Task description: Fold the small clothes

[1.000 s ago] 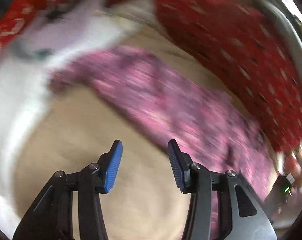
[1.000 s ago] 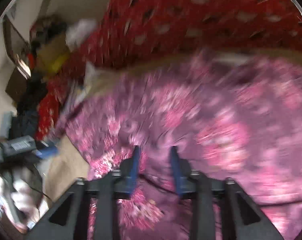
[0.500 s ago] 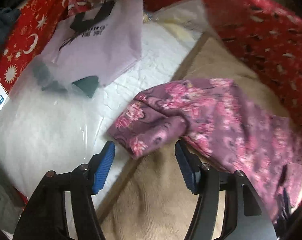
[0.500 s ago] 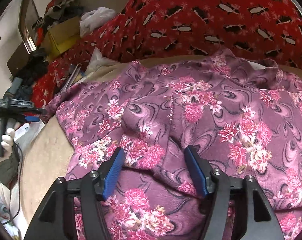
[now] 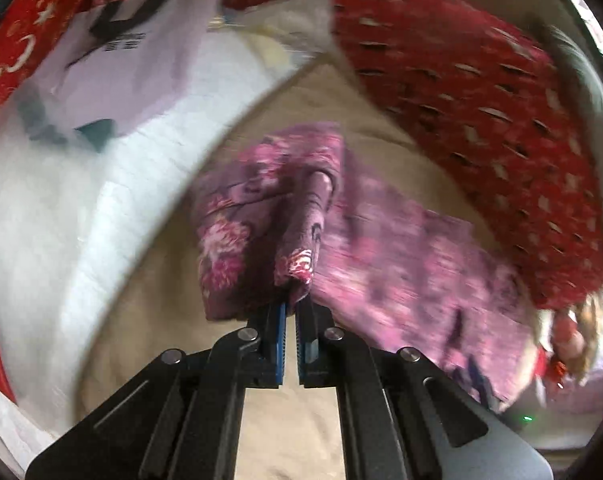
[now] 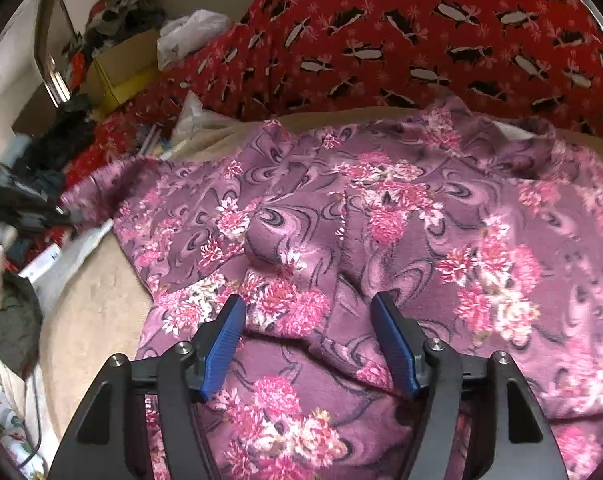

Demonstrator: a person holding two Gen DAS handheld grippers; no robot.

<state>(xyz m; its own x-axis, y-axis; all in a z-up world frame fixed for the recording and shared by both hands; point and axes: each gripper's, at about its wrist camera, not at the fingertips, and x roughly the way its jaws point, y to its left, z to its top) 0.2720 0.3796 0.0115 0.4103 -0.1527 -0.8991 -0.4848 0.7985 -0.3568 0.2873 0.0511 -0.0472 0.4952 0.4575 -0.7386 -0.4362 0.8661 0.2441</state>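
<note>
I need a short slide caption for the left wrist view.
Left gripper shut on an edge of the purple floral garment above the beige blanket.

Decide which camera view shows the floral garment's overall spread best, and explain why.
The right wrist view: the floral garment lies sharp, filling the frame. The left wrist view shows only a blurred end pinched in the left hand-held gripper.

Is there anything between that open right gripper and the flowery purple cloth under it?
Nothing visible. The right gripper hangs open directly over the cloth, with only bare fabric between its fingers. The left gripper is already shut on the cloth's edge.
</note>
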